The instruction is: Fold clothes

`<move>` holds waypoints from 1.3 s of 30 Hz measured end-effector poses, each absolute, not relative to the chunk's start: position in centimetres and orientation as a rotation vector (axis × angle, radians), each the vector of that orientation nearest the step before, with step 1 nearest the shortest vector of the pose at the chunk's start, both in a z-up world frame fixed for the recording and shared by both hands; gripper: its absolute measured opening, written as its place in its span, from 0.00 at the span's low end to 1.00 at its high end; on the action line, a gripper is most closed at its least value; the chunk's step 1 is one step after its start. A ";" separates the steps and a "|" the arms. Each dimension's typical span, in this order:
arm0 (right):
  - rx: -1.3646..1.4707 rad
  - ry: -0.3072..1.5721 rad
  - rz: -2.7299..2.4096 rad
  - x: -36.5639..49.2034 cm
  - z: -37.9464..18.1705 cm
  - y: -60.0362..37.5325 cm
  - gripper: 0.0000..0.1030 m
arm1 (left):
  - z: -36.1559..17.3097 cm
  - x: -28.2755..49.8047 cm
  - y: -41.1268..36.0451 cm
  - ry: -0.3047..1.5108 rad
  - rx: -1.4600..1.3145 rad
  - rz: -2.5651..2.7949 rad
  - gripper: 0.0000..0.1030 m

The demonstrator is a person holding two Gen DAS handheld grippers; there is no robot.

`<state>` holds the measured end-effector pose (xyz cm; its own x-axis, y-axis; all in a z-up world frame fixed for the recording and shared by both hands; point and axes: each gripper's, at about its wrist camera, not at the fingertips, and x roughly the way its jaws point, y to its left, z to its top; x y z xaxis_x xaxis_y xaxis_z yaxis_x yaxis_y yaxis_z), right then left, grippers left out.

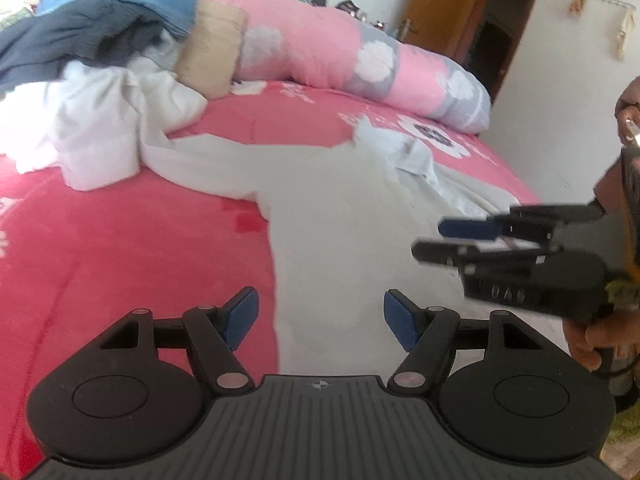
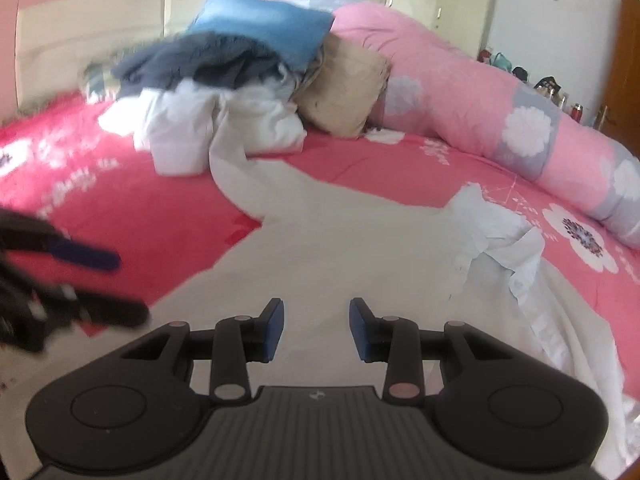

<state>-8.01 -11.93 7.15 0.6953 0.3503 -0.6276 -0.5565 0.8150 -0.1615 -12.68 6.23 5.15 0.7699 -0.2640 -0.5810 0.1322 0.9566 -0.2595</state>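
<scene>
Pink bedding fills both views: a bed (image 1: 120,240) with a flower-print cover, a rolled pink quilt (image 1: 340,52) along its far side, white walls and a wooden door (image 1: 444,4) beyond.

From the left wrist, the left tool (image 1: 320,322) hovers low over a white shirt (image 1: 340,216) spread on the bed, its blue-padded fingers wide apart with nothing between them. The shirt's body lies fairly flat; one sleeve trails back toward a heap of clothes (image 1: 100,92) at the far left, and its collar end is rumpled at the right. The right tool (image 1: 430,240) comes in from the right, held in a hand (image 1: 592,340), its two fingers near each other but with a gap showing and no cloth in them.

From the right wrist, the right tool (image 2: 316,330) also stands open and empty just above the white shirt (image 2: 340,248). The rumpled collar part sits to the right, the sleeve runs up to the heap of clothes (image 2: 208,92), where dark, blue and white garments lie jumbled against a tan cushion (image 2: 344,92). The left tool (image 2: 92,284) is a blur at the left edge.

As to progress, the shirt lies spread, not folded: no neat crease or stacked panel shows, and no tidy folded pile is in sight. The heap appears unfolded too, so most of the folding looks left to do.
</scene>
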 end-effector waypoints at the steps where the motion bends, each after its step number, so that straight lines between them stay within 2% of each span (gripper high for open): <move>1: -0.362 0.628 0.517 -7.7 6.8 -11.7 0.37 | 5.2 -12.5 6.6 0.653 -0.209 -0.203 0.68; 13: -0.343 0.695 0.493 -4.3 1.8 -9.9 0.37 | 5.2 -9.7 12.5 0.594 -0.153 0.004 0.68; 24: -0.334 0.665 0.467 -4.3 1.3 -10.0 0.42 | 6.4 -4.5 16.8 0.494 -0.107 0.069 0.68; 28: -0.332 0.657 0.455 -4.3 1.2 -9.9 0.43 | 5.4 -2.8 17.6 0.534 -0.096 0.119 0.68; 34: -0.333 0.653 0.453 -4.3 1.1 -9.7 0.43 | 3.0 -2.0 20.7 0.538 -0.267 0.231 0.75; 37: -0.329 0.653 0.453 -4.3 1.1 -9.8 0.43 | 2.4 -0.7 22.8 0.531 -0.404 0.230 0.75; 39: -0.329 0.654 0.452 -4.3 1.1 -9.8 0.43 | 2.1 0.3 23.3 0.535 -0.432 0.225 0.68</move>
<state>-4.26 -9.79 1.10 0.7030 0.2976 -0.6459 -0.4998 0.8529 -0.1511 0.28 23.27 2.08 0.8389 0.0954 -0.5359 -0.3164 0.8866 -0.3374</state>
